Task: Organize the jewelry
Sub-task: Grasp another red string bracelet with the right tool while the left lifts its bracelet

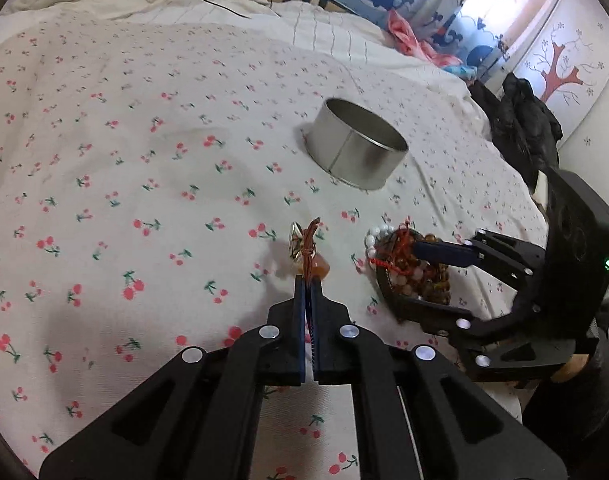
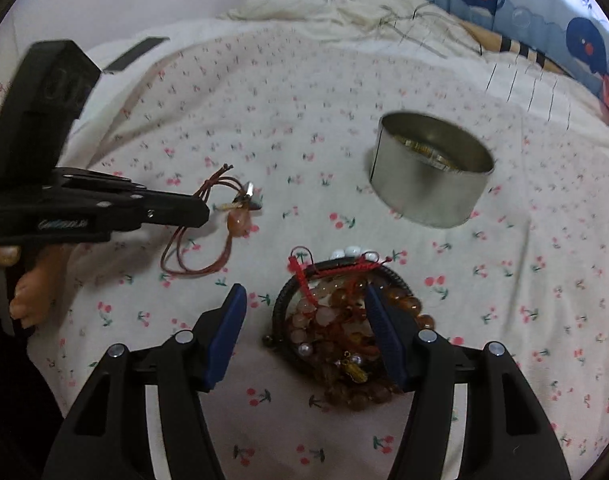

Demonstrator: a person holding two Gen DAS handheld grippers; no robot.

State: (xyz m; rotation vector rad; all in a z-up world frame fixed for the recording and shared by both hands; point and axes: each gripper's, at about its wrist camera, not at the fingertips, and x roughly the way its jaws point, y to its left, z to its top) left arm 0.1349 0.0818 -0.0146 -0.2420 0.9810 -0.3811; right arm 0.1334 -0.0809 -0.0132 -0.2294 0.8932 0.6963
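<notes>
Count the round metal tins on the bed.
1. The tin stands open on the cherry-print sheet, beyond the heap of bead bracelets. Something gold lies inside; other tins may be out of view.

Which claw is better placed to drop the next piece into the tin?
Left, probably. The left claw is already shut on the cord necklace, so it only needs carrying to the tin. The right claw is open over the bead pile, gripping nothing.

Open bedsheet is seen around the tin. The bead pile and corded pendant are spaced apart.
</notes>
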